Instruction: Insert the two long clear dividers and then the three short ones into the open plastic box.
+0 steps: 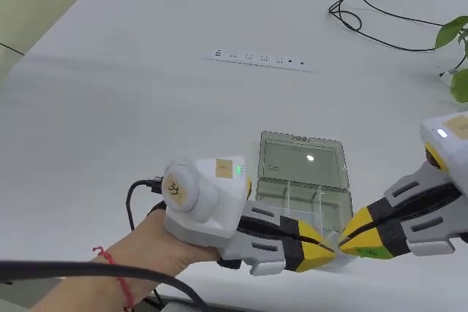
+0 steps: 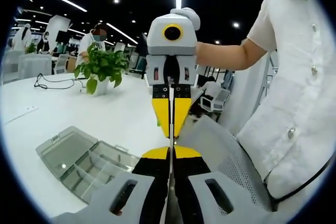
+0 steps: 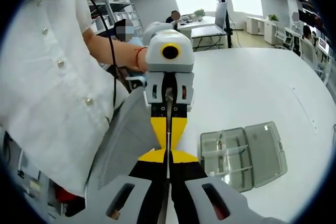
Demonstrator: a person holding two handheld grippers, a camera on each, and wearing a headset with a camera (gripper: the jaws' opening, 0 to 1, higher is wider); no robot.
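**Two claws met tip to tip at the front of the bench, with the open box just behind**

In the head view the left claw (image 1: 325,248), held in a hand (image 1: 157,250) with a red cord (image 1: 110,259) at the wrist, reached in from the lower left. The right claw (image 1: 345,242) came in from the right. Their yellow tips touched or nearly touched, nose to nose, over the near edge of the white bench (image 1: 146,107).

In each gripper view that claw's own jaws lay together with only a thin seam between them. The facing claw looked the same. Whether a thin clear piece was pinched in that seam could not be told.

The open plastic box (image 1: 303,180) sat flat on the bench just beyond the tips. Its clear lid (image 1: 303,160) was folded back on the far side. Clear dividers (image 1: 289,193) stood inside the tray and split it into compartments. Their exact number was hard to read.

Farther back on the bench lay a white power strip (image 1: 259,60) and a looped black cable (image 1: 358,12). The leaves of a green plant (image 1: 457,42) showed at the right edge. The gripper views showed the person's white buttoned shirt (image 2: 294,77).
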